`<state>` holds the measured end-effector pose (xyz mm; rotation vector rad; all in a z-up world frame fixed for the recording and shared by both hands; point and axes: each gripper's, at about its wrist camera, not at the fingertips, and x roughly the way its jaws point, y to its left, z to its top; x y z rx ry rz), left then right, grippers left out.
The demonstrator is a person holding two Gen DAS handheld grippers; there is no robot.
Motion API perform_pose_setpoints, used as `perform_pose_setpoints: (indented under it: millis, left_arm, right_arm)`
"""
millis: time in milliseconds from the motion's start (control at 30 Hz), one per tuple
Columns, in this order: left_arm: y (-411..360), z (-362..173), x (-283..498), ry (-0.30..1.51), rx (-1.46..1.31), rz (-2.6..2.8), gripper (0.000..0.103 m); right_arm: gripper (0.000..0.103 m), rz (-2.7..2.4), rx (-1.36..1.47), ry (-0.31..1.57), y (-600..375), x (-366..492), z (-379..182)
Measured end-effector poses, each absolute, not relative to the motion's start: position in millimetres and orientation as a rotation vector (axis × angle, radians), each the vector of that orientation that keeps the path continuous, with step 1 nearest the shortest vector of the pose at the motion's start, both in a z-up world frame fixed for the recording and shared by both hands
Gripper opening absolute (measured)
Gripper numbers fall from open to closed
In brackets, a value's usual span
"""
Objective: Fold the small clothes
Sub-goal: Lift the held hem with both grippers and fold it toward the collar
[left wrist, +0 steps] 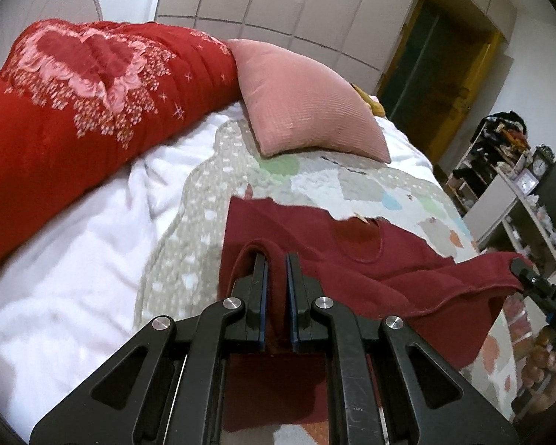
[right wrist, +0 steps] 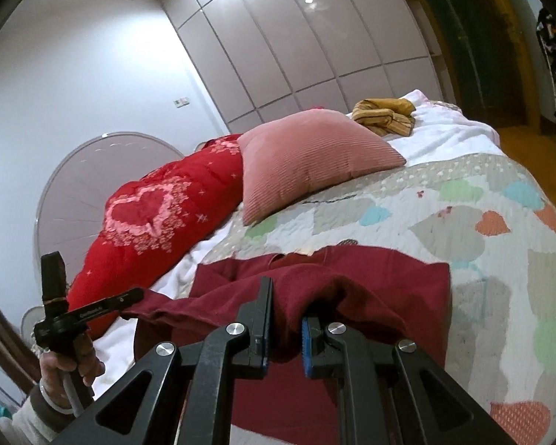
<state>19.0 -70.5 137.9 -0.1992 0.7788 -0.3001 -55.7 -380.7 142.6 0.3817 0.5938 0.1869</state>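
Observation:
A dark red small garment [left wrist: 370,256] lies on the patchwork quilt [left wrist: 370,185], its near edge lifted. My left gripper [left wrist: 276,259] is shut on a fold of this edge at its left end. My right gripper [right wrist: 287,296] is shut on the edge at its right end, with cloth bunched between its fingers. The garment [right wrist: 370,278] sags between the two grippers. The right gripper's tip shows in the left wrist view [left wrist: 522,269], and the left gripper shows in the right wrist view [right wrist: 129,296].
A pink pillow [left wrist: 307,104] and a red flowered duvet [left wrist: 74,111] lie beyond the garment. A yellow striped cloth [right wrist: 385,113] sits at the bed's far side. White sheet [left wrist: 74,259] to the left. Shelves [left wrist: 519,193] stand right of the bed.

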Motion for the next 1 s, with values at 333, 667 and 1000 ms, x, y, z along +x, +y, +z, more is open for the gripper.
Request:
perform_pose_setpoints:
  millis: [333,667,1000]
  left_arm:
    - [-91.2,128.7,60.4,0.807,-0.142,-0.272,0.008]
    - [-108.2,108.5,93.1,0.837,-0.100,-0.249,0.008]
    - [-118.0,76.1,128.4,0.912,-0.084,-0.215,0.008]
  right_arm:
    - [0.012,0.138,0.387,0.625,-394.9,-17.5,125.3]
    - [0.012,0.100,0.405,0.693,-410.7,20.8,94.7]
    - [0.012,0.063,0.585,0.834,-439.6,67.7,44.2]
